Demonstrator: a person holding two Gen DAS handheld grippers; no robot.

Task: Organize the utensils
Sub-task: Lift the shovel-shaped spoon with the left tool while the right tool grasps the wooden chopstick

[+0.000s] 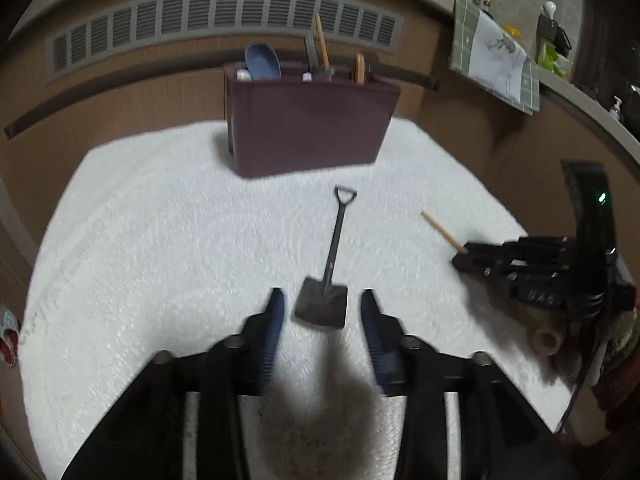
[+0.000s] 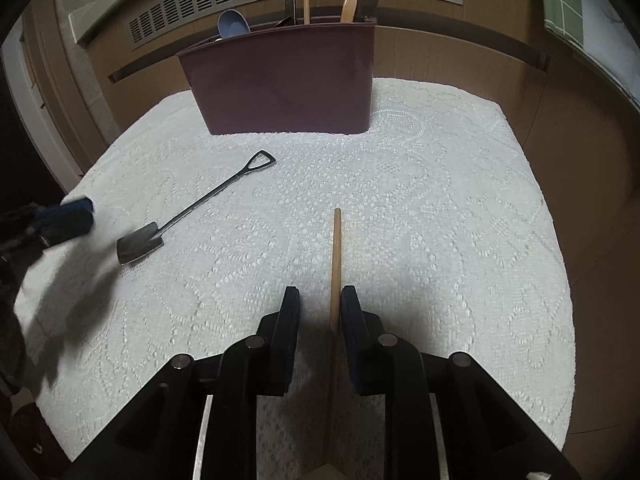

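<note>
A small black shovel-shaped spoon [image 1: 334,240] [image 2: 192,208] lies flat on the white lace cloth [image 1: 160,240]. Its blade sits between the fingertips of my left gripper [image 1: 322,299], which is open wide and not touching it. A thin wooden stick [image 2: 335,256] [image 1: 440,230] lies on the cloth between the jaws of my right gripper [image 2: 320,295]. The stick rests against the right pad, with a clear gap to the left pad. A maroon utensil caddy [image 1: 312,136] [image 2: 280,80] stands at the far side and holds a blue spoon [image 1: 262,62], wooden handles and dark utensils.
A brown wall with a long vent grille [image 1: 224,16] runs behind the caddy. A green checked cloth [image 1: 496,60] hangs at the right. A beige roll [image 1: 548,340] sits past the table's right edge. The cloth's edges drop off left and right.
</note>
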